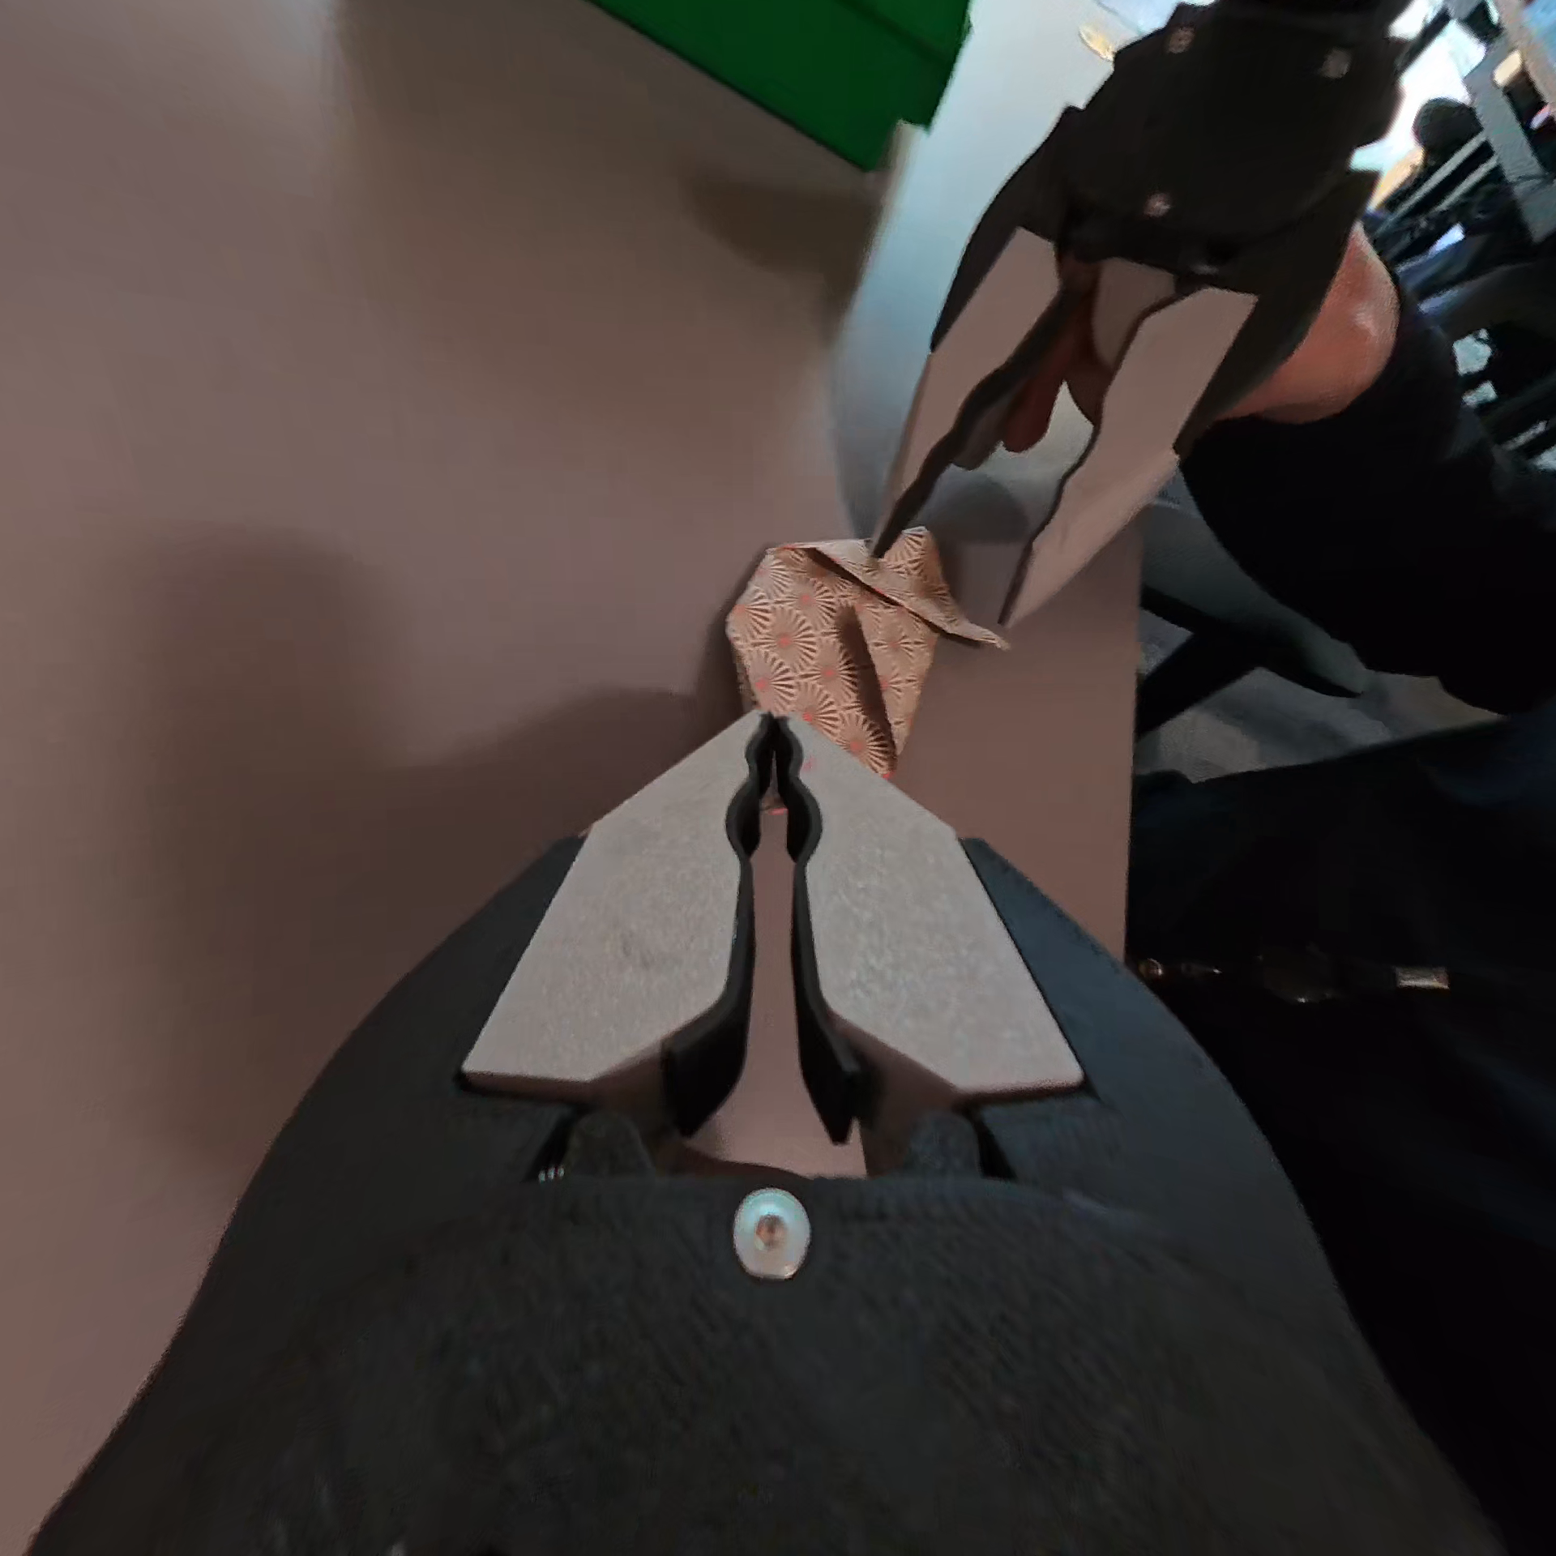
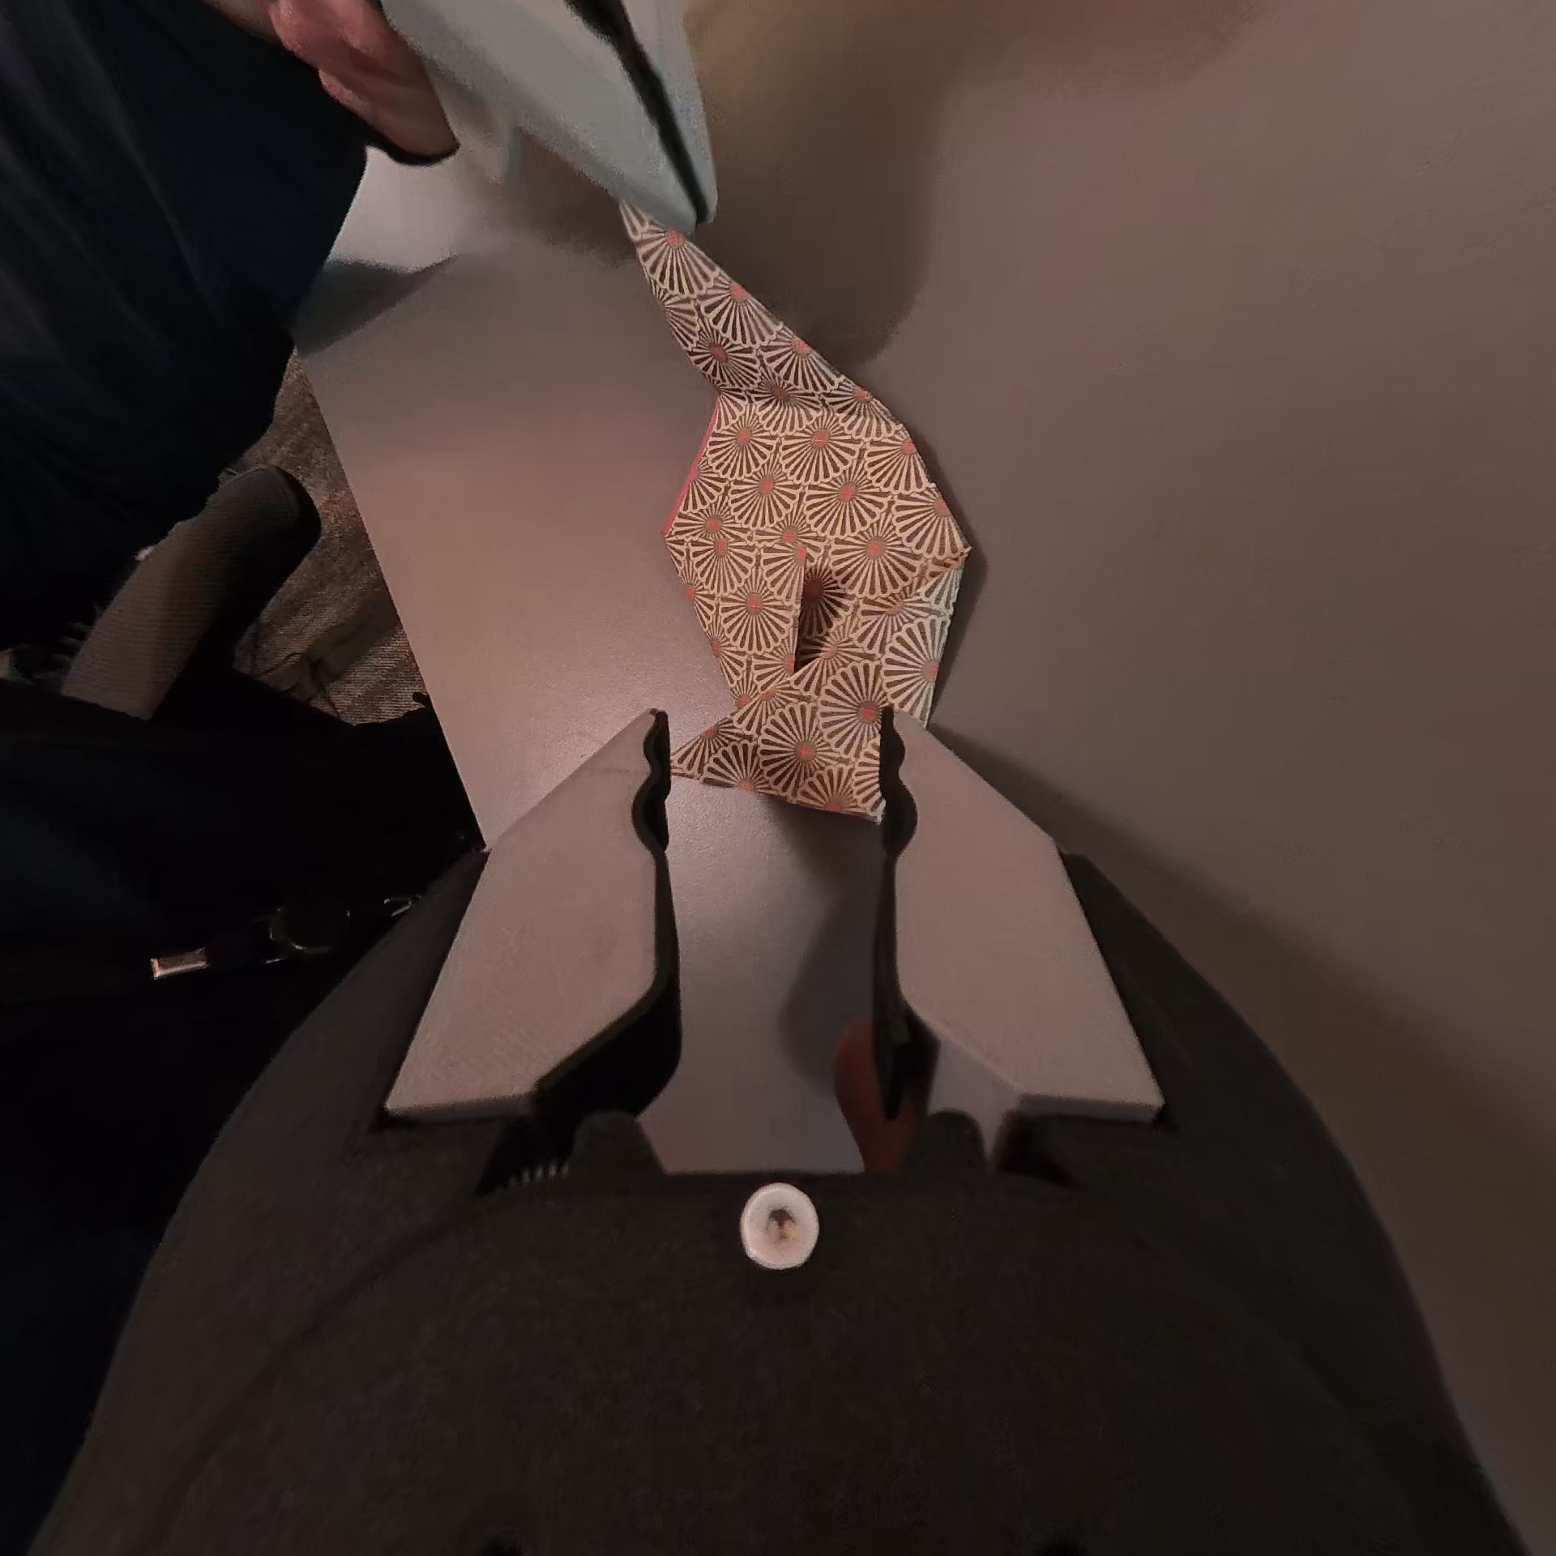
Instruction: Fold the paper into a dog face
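The folded paper (image 1: 808, 631), printed with brown and white fans, lies near the table's edge. It also shows in the right wrist view (image 2: 808, 497), partly folded with loose flaps. My left gripper (image 1: 770, 728) is shut on one pointed corner of the paper; the right wrist view shows it (image 2: 695, 206) pinching that corner from above. My right gripper (image 2: 772, 732) is open, with the paper's opposite flap lying between its fingertips. In the left wrist view the right gripper (image 1: 943, 581) comes down from the upper right, one fingertip touching the paper's raised flap.
The grey-beige table (image 1: 421, 421) ends in an edge (image 1: 1128, 758) close to the paper. A green box (image 1: 800, 59) stands at the table's far side. A person's hand (image 1: 1330, 337) and dark sleeve are beyond the edge, above floor and a chair base (image 2: 210, 572). Some 10 centimetres of space lies between my two pairs of fingers.
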`<state>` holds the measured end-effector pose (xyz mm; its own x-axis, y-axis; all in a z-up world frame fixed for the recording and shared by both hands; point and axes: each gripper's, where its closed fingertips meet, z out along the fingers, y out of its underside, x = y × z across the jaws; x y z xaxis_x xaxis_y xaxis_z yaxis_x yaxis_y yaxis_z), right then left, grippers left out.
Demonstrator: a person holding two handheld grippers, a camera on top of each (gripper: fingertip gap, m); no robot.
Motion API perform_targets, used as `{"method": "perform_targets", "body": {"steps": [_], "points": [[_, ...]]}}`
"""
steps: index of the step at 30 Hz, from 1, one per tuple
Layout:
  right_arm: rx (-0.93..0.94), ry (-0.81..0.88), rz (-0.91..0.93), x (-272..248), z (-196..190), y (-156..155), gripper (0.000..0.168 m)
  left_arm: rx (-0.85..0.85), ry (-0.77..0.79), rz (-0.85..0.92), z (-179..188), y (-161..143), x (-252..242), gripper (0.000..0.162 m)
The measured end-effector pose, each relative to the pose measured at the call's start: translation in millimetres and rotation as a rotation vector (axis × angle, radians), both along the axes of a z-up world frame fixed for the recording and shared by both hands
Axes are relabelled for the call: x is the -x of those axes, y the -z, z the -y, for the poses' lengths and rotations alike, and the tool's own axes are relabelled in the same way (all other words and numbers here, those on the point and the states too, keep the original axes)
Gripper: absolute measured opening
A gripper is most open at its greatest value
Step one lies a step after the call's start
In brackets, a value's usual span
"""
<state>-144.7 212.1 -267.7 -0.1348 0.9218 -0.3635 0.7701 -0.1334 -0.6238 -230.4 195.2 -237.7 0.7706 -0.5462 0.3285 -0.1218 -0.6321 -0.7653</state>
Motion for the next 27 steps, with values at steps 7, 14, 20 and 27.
{"method": "perform_targets", "body": {"steps": [7, 14, 20, 27], "points": [[-0.02, 0.003, -0.013, -0.8, 1.6, 0.5, 0.049, 0.031, 0.062, -0.131, 4.0, 20.7, -30.4, 0.0], [0.011, 0.0, -0.022, -1.6, 1.0, -1.8, 0.052, 0.05, 0.043, -0.189, 3.2, 39.2, -28.6, 0.0], [0.177, 0.114, -0.111, -3.6, -23.2, -20.8, 0.058, 0.026, 0.038, -0.175, 3.1, 39.2, -28.5, 0.0], [0.293, 0.091, -0.06, -10.1, -16.8, -15.9, 0.071, 0.012, 0.028, -0.172, 3.0, 39.1, -28.6, 0.0]]}}
